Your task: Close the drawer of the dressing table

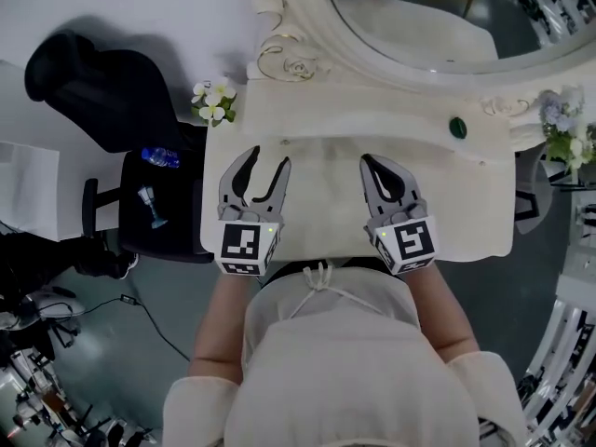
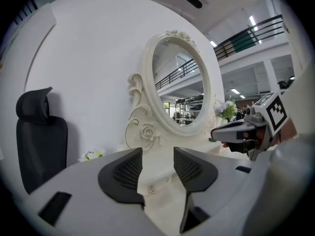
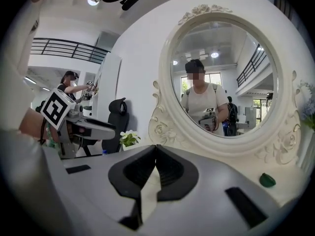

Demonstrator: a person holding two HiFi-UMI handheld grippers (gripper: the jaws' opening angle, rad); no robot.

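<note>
The cream dressing table (image 1: 466, 194) with its oval mirror (image 1: 419, 7) is below me. No drawer shows in any view; the table's front edge is hidden by the tabletop and my body. My left gripper (image 1: 268, 159) hovers over the left of the tabletop, open, nothing between its jaws (image 2: 157, 154). My right gripper (image 1: 372, 164) hovers over the middle, shut with tips touching and holding nothing (image 3: 156, 149). Each gripper shows in the other's view: the right gripper (image 2: 216, 133) and the left gripper (image 3: 110, 127).
A small green object (image 1: 457, 127) lies on the tabletop's back right. White flowers (image 1: 214, 101) stand at the back left corner, pale flowers (image 1: 563, 124) at the right. A black chair (image 1: 102, 91) and a seat with a blue bottle (image 1: 160, 157) stand left of the table.
</note>
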